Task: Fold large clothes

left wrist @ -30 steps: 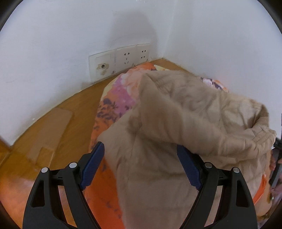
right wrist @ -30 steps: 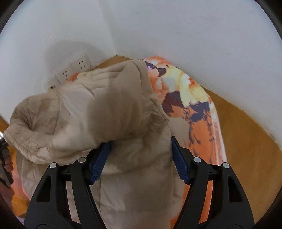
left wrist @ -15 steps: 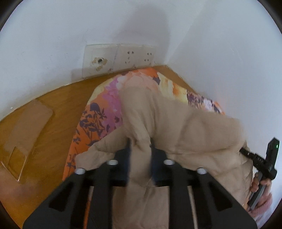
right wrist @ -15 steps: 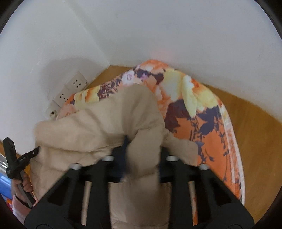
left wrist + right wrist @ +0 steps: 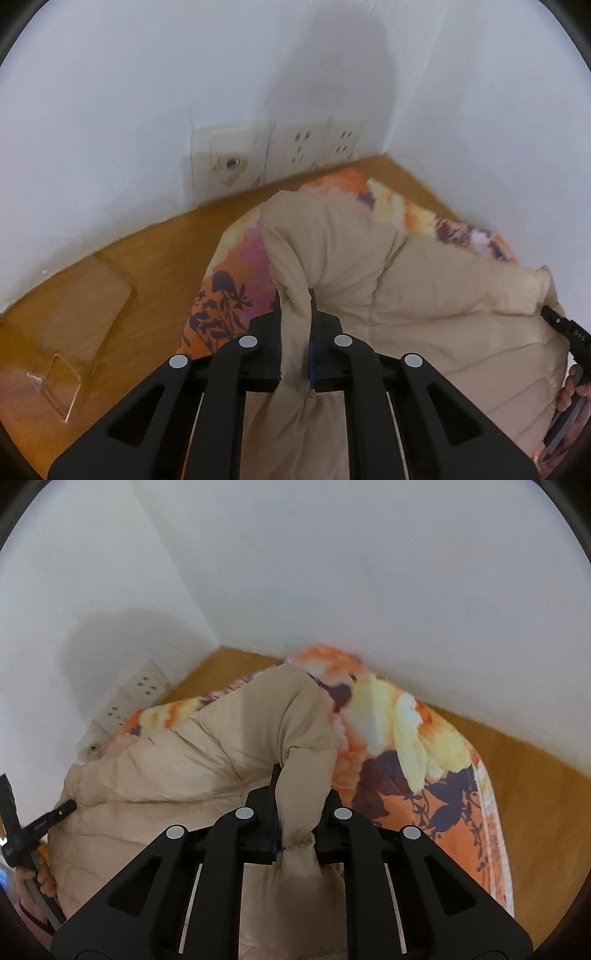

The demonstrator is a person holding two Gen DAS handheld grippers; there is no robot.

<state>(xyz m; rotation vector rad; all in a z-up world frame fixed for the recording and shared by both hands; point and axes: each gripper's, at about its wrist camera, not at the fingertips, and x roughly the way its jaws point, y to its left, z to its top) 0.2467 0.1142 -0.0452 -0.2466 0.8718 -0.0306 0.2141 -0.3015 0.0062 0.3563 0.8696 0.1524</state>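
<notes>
Soft, even indoor light fills both wrist views, with the white walls (image 5: 110,110) bright but not blown out. A broad grey shadow falls on the wall above the sockets (image 5: 295,147) in the left view, and another at centre left of the right view. Fisheye bending curves the wooden floor (image 5: 535,794) and rounds the black frame corners. Slight motion blur softens the floral cloth (image 5: 406,720) toward the top, while the beige jacket (image 5: 369,258) folds near the lens stay fairly sharp
</notes>
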